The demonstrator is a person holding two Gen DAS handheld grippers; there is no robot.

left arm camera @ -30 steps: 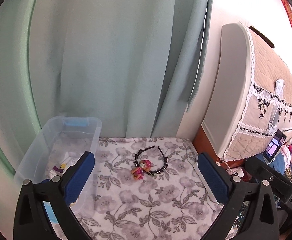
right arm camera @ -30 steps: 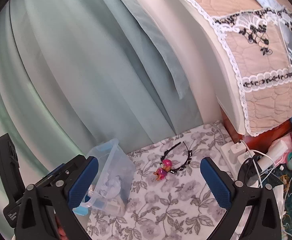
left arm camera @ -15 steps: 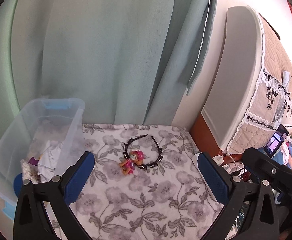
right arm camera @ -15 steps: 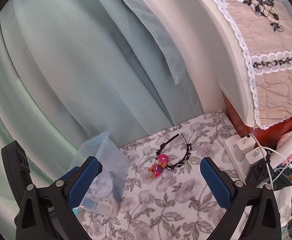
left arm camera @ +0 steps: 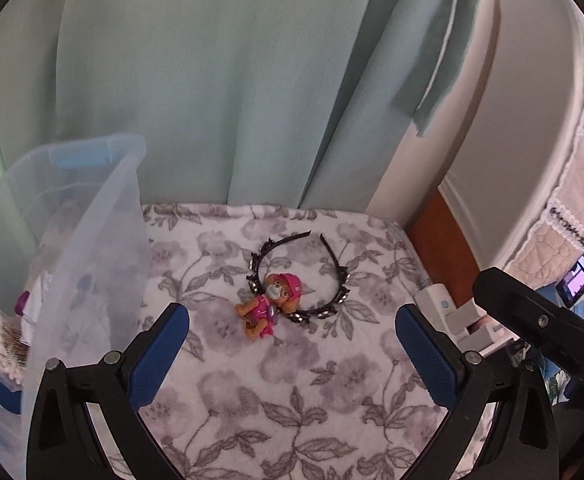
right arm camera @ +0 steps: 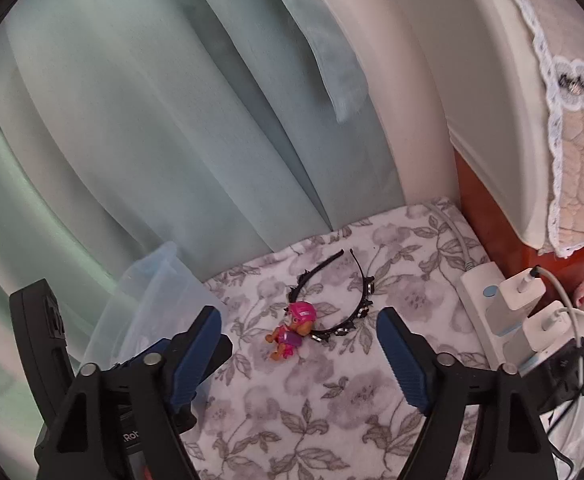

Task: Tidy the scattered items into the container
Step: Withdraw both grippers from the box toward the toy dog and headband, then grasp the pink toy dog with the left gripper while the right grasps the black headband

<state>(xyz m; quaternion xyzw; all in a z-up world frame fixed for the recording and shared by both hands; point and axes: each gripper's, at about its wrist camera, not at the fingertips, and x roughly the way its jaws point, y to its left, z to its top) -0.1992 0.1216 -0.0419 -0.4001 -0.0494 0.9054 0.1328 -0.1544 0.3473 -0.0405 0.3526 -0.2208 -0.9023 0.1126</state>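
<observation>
Pink toy (left arm camera: pixel 270 307) lies on black headband (left arm camera: pixel 297 276), right of clear bin (left arm camera: pixel 72 264)

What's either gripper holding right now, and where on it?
Nothing. The left gripper and right gripper both have jaws open over the floral cloth; the right's have just been closing, nothing between them.

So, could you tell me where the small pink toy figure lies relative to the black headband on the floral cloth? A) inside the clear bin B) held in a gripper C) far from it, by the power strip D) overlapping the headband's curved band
D: the pink toy figure lies on the floral cloth with its head over the curved part of the black headband, outside the clear bin.
</observation>
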